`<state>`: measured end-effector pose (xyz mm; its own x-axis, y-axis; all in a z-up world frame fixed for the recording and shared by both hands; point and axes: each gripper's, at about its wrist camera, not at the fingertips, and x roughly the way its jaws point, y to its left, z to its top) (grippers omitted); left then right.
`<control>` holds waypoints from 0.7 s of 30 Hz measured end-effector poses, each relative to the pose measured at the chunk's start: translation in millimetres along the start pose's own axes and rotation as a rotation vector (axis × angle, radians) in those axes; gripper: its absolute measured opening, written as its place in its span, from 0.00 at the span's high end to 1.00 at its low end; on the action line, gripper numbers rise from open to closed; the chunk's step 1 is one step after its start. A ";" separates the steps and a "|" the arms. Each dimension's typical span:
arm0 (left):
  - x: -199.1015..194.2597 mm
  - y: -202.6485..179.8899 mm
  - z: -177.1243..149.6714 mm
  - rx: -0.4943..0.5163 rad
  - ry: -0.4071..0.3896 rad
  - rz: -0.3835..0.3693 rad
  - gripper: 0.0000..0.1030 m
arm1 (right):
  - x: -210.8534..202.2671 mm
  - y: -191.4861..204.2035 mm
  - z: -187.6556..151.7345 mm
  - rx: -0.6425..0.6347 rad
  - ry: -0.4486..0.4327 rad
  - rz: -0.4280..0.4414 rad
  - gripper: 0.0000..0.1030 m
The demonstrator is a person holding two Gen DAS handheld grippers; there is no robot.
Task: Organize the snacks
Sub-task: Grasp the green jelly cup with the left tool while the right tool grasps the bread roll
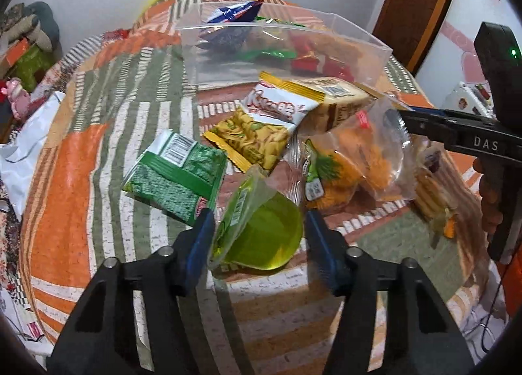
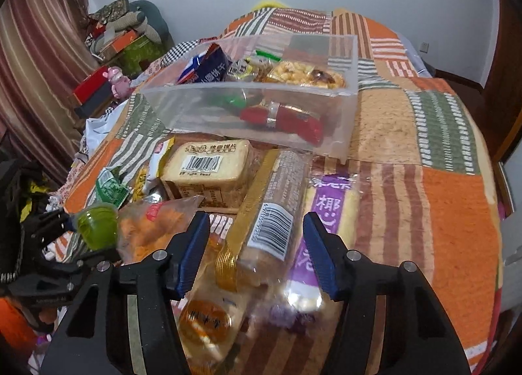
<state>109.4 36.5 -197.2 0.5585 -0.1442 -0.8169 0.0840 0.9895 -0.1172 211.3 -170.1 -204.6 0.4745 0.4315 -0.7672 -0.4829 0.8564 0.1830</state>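
Observation:
A clear plastic bin (image 1: 355, 32) (image 2: 345, 94) on the patchwork bedspread holds several snack packs. In front of it lies a pile of loose snacks. My left gripper (image 1: 259, 234) is open, its fingers on either side of a green jelly cup (image 1: 267, 238) (image 2: 98, 225) without clamping it. My right gripper (image 2: 256, 241) is open above a clear biscuit pack with a gold strip (image 2: 270, 212) and a purple-labelled pack (image 2: 326, 212). The right gripper also shows in the left wrist view (image 1: 407, 120), over an orange snack bag (image 1: 352, 159).
Loose packs nearby: a green packet (image 1: 176, 176), a yellow packet (image 1: 254, 140), a white-red packet (image 1: 277, 104), a toast pack (image 2: 205, 166). Boxes and toys (image 2: 114, 58) are stacked left of the bed. A wooden door (image 1: 421, 0) stands at the far right.

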 end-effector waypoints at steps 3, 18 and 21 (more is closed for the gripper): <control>-0.2 1.6 0.4 -0.004 -0.008 0.004 0.53 | 2.9 4.7 1.1 -0.029 -0.006 -0.037 0.46; -26.4 11.9 18.1 -0.067 -0.073 0.006 0.57 | -3.3 1.3 5.3 -0.082 -0.016 -0.110 0.68; -36.7 12.2 27.5 -0.072 -0.105 0.009 0.57 | -12.7 -1.2 4.8 -0.067 -0.031 -0.105 0.69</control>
<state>112.6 53.8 -153.2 0.6425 -0.1309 -0.7551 0.0213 0.9880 -0.1532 209.4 -175.2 -192.1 0.5472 0.3498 -0.7604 -0.4766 0.8770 0.0605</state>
